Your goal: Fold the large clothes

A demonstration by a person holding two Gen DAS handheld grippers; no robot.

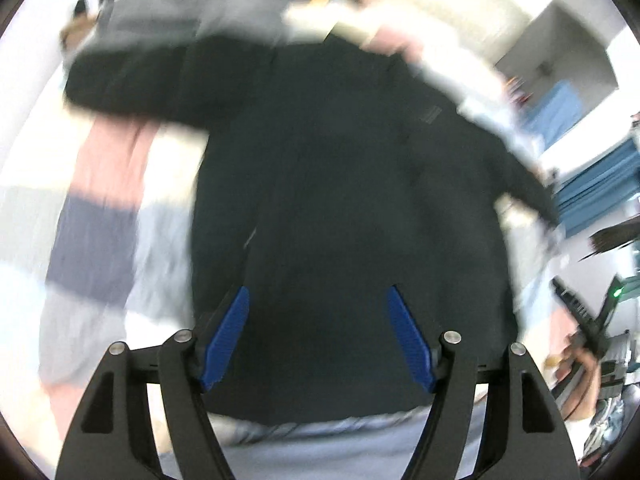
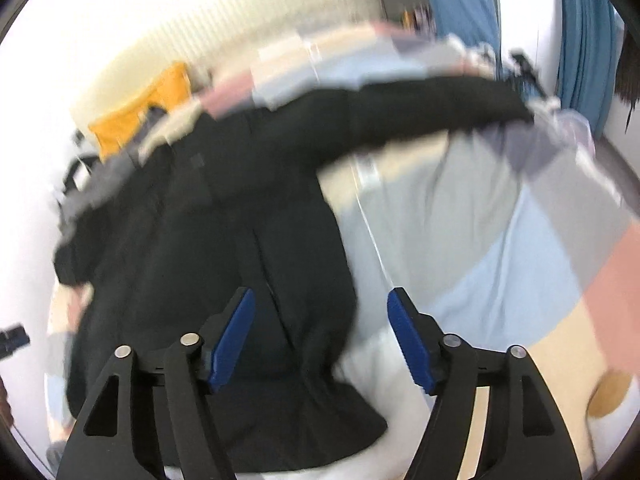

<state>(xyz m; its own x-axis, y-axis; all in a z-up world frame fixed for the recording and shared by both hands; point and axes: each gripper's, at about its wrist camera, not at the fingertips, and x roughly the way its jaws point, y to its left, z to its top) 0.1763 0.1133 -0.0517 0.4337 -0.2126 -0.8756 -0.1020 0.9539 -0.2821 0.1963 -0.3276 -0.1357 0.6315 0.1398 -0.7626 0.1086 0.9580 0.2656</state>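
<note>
Left wrist view shows a big black jacket (image 1: 340, 208) lying flat on a bed cover (image 1: 96, 208) made of pink, dark blue, grey and white patches. Its two sleeves stick out to the sides, and its bottom hem lies near the close edge of the bed cover. The left gripper (image 1: 318, 334) hangs above the hem with its blue pads (image 1: 228, 336) spread wide. Nothing is between them, and they do not touch the jacket. Everything looks blurry.

Right wrist view shows the same jacket (image 2: 224, 240) from its other side. One sleeve reaches far across the bed cover (image 2: 500, 260) toward a blue curtain (image 2: 584, 40). The right gripper (image 2: 322, 338) is above the jacket's bottom corner, and its pads (image 2: 408, 344) are spread wide too, holding nothing. A yellow cloth (image 2: 136, 116) lies at the far edge of the bed, past the jacket's collar. A brown round spot (image 2: 610, 394) shows on the bed cover near the right edge.
</note>
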